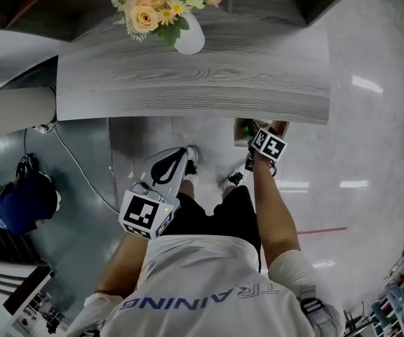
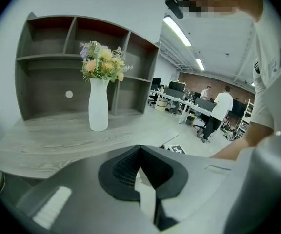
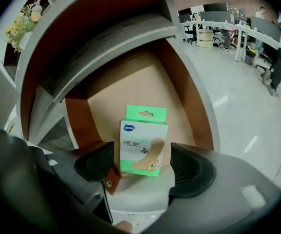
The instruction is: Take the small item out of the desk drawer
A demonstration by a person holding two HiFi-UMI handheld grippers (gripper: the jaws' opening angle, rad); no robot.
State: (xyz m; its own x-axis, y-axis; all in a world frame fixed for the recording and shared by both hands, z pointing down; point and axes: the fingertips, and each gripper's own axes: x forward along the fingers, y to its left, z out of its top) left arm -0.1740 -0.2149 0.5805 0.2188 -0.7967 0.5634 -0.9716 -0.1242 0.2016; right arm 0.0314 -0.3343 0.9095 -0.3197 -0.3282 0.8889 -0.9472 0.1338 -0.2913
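A: Left gripper view: anything held?
B: No, the left gripper point(image 2: 139, 152) had its jaws together, empty. The right gripper point(image 3: 144, 164) gaped wide, the small box point(image 3: 144, 143) just ahead between its jaws, untouched, lying in the pulled-out drawer point(image 3: 130, 89).
A: So gripping and lifting remained.

Ahead of you a white vase point(image 2: 99, 106) of pale flowers point(image 2: 101, 62) stands upright before the open shelf unit point(image 2: 48, 89). To your left a thin cable point(image 1: 76, 163) trails over the glossy grey floor point(image 1: 370, 153). Far off, a person point(image 2: 222, 108) stands among office desks point(image 2: 179, 104).
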